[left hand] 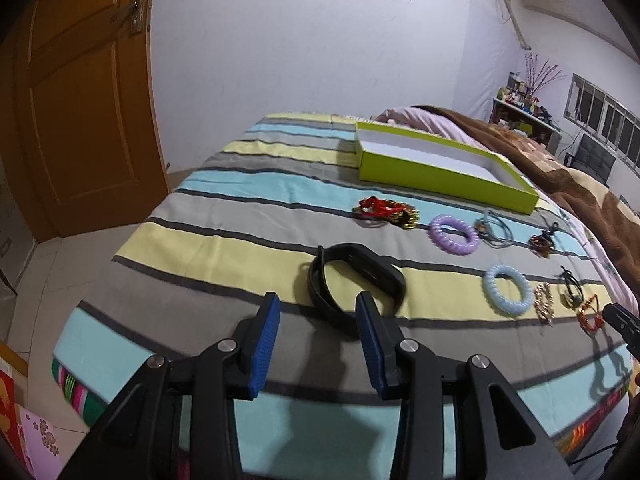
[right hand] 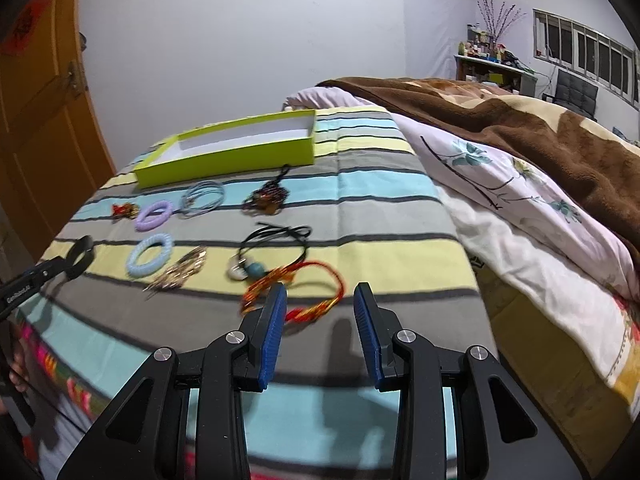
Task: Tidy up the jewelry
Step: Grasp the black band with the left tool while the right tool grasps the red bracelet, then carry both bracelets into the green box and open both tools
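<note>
We find the box (right hand: 224,148) at the far end of the striped bedspread (right hand: 380,216), with the jewelry spread before it in two rows — the watch band (left hand: 354,280) lies farthest left, the beaded bracelet (right hand: 296,292) nearest on the right. Right of the bedspread lies the floral quilt (right hand: 520,216), a blanket (right hand: 540,132) behind it.

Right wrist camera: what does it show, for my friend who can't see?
The open right gripper hovers over a red and gold bracelet on a striped bedspread. More bracelets lie beyond, before an empty green box.
</note>
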A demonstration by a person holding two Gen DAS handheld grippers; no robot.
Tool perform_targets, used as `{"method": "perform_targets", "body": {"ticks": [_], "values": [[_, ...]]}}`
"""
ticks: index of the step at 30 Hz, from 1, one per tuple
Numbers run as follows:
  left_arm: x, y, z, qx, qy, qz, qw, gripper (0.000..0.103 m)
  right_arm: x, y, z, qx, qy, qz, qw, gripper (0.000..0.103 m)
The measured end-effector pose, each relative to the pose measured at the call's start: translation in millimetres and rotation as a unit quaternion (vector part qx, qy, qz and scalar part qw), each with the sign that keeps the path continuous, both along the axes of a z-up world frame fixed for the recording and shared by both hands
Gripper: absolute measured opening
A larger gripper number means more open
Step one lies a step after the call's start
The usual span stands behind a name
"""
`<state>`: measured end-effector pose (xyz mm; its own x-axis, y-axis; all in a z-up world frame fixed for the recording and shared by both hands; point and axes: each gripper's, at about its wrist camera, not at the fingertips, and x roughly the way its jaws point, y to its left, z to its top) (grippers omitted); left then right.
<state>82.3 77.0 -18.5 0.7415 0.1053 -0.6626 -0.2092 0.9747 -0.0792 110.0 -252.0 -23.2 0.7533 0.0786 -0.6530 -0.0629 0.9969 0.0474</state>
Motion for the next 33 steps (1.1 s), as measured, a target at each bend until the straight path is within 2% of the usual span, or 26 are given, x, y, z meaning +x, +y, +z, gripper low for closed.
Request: {"method": "perform_targets", "body": {"ticks": [6,11,12,13,14,18,26,33], "values": [[21.6,2.5,-6.0,-0.004,0.025,-0.006,0.9997,0.041,27.3,-8.6,-7.5,-0.006,0.034,0.000,0.999,0.036],[30.5,-0.5,-7.2,0.009,0.033,-0.007,0.9994,0.040,38.4,-2.7,-9.4,-0.027,0.046,0.019,0.998,0.035],[31.7,-1.4,-7.0,0.013,0.035,-0.007,0.9993,0.037,39.2,-1.8,-9.3,-0.029,0.046,0.022,0.998,0.031],[32.2,-2.1,-6.8,0.016,0.036,-0.008,0.9992,0.027,39.5,-1.3,-9.1,-0.030,0.045,0.025,0.998,0.013],[32.3,-2.9,-6.8,0.020,0.037,-0.009,0.9991,0.020,41.0,-1.3,-9.0,-0.029,0.046,0.025,0.998,0.005],[33.3,-0.6,-4.3,0.018,0.037,-0.017,0.9990,0.012,40.2,-2.1,-6.6,-0.022,0.042,0.025,0.999,0.004],[25.9,-2.9,7.2,0.004,0.015,-0.038,0.9992,0.011,30.9,-1.2,12.5,-0.008,0.017,0.029,0.999,0.003],[32.2,-14.2,29.0,0.003,-0.010,-0.061,0.9981,0.011,32.9,9.8,38.6,-0.004,-0.010,0.048,0.999,0.003]]}}
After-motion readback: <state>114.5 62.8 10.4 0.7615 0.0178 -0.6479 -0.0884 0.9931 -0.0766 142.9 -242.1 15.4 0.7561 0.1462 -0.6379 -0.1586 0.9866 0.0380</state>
